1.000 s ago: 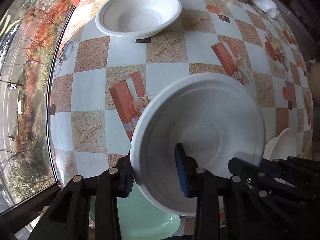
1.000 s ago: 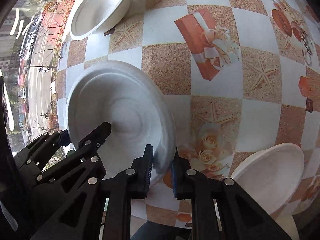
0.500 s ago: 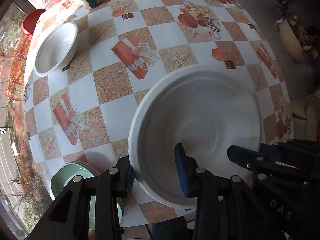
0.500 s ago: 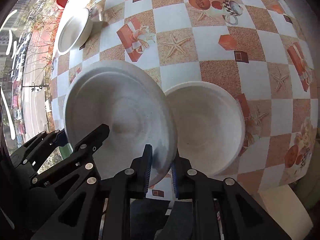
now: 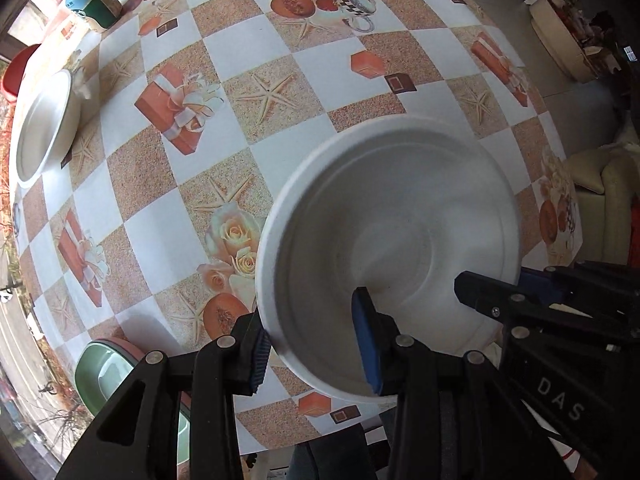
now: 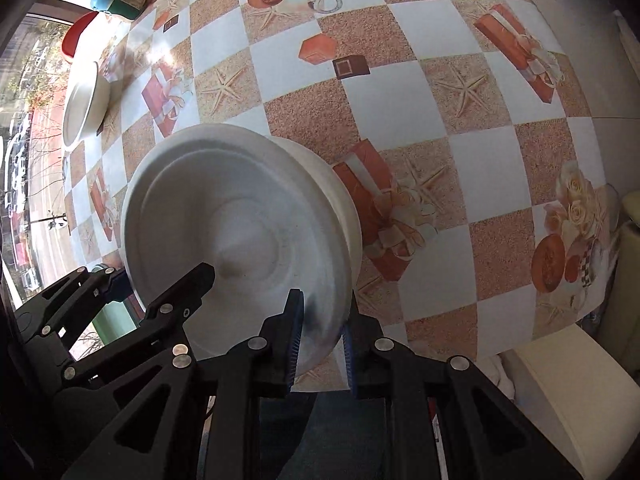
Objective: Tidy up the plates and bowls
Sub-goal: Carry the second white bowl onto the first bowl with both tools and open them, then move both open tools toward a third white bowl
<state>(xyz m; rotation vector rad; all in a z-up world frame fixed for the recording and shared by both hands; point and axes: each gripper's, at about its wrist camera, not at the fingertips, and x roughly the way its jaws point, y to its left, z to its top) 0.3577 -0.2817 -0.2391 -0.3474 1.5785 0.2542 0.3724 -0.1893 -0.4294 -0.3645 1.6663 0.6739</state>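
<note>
I have the left gripper (image 5: 310, 344) clamped on the rim of the white bowl (image 5: 394, 236), one blue pad inside the wall and one outside, at about 7 o'clock on the rim; the right gripper (image 6: 320, 344) pinches the same bowl (image 6: 240, 220) at roughly 5 o'clock of its rim, its jaws nearly closed with the thin wall between them; from the right wrist I see the bowl tilted toward me, and behind it the rim of a second white bowl (image 6: 346, 204) that it seems to be nesting into, though I cannot tell whether the two touch; both sit near the close edge of the counter (image 5: 280, 60); at 10 o'clock, well apart, another white bowl (image 5: 44, 128) rests near the far edge; at 8 o'clock in the left view a green bowl (image 5: 104, 372) sits in a pink one; a teal jar (image 5: 94, 0) stands at 11 o'clock.
</note>
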